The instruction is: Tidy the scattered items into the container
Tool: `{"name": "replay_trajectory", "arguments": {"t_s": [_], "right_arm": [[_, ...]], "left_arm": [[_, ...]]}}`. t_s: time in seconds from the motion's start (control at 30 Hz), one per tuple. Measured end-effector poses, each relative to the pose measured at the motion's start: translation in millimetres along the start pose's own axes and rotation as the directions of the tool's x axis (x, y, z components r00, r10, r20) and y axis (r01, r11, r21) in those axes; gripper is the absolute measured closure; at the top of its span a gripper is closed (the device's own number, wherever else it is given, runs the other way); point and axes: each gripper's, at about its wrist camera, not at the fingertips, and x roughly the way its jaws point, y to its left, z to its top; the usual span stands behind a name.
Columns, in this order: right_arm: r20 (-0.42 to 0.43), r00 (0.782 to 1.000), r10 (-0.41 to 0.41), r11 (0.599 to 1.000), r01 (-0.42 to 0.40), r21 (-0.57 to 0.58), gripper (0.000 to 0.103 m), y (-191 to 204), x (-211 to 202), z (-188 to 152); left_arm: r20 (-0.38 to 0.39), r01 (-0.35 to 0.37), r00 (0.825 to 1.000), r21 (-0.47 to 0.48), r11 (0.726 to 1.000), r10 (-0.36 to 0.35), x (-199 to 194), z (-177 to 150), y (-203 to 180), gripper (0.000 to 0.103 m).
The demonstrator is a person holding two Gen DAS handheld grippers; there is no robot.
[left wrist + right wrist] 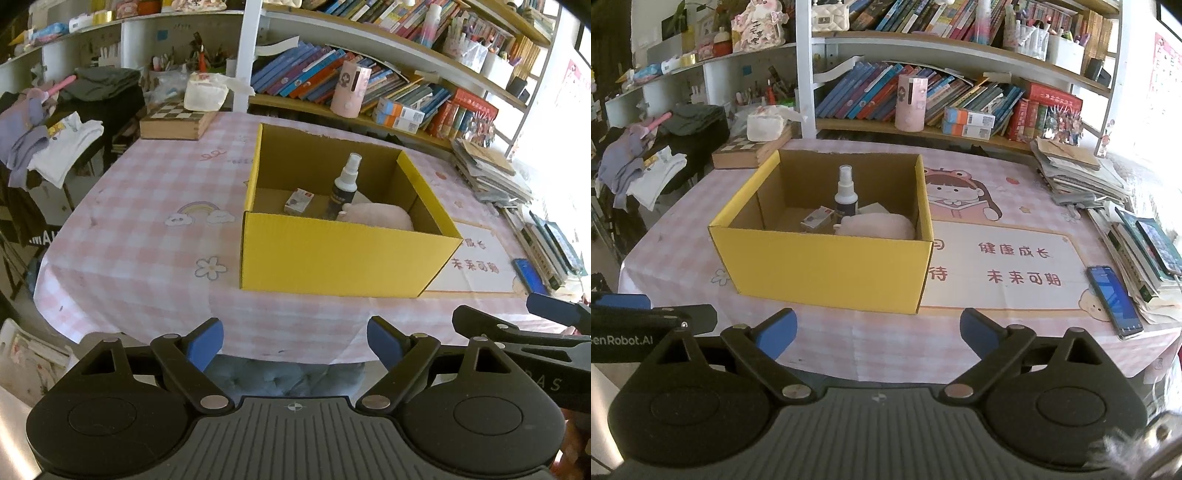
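A yellow cardboard box [343, 254] [827, 266] stands open on the pink checked tablecloth. Inside it stand a spray bottle [345, 186] [846, 194], a small white and red carton [298, 201] [817, 218] and a pink soft item [380, 218] [877, 226]. My left gripper [295, 343] is open and empty, held near the table's front edge, short of the box. My right gripper [879, 332] is open and empty, also in front of the box. The right gripper shows in the left wrist view at the right edge [517, 332].
A phone [1113, 301] lies on the table at the right, beside stacks of books [1137, 251]. A wooden chessboard box [177, 122] with a tissue pack sits at the back left. Bookshelves stand behind the table. A chair with clothes [44, 140] stands left.
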Motion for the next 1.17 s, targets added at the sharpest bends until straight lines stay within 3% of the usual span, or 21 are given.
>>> {"name": "replay_trajectory", "arguments": {"t_s": [0.5,1.17], "right_arm": [[-0.017,1.0,-0.018,0.999,0.019,0.031,0.007,-5.7,3.0,-1.0],[-0.042,0.999,-0.017,0.999,0.018,0.031,0.007,-3.4,11.3,0.2]], "left_arm": [[0.005,-0.017,1.0,0.019,1.0,0.017,-0.7,2.0,-5.6,0.002],[-0.017,-0.002,1.0,-0.005,1.0,0.002,6.1,0.9,1.3,0.002]]}}
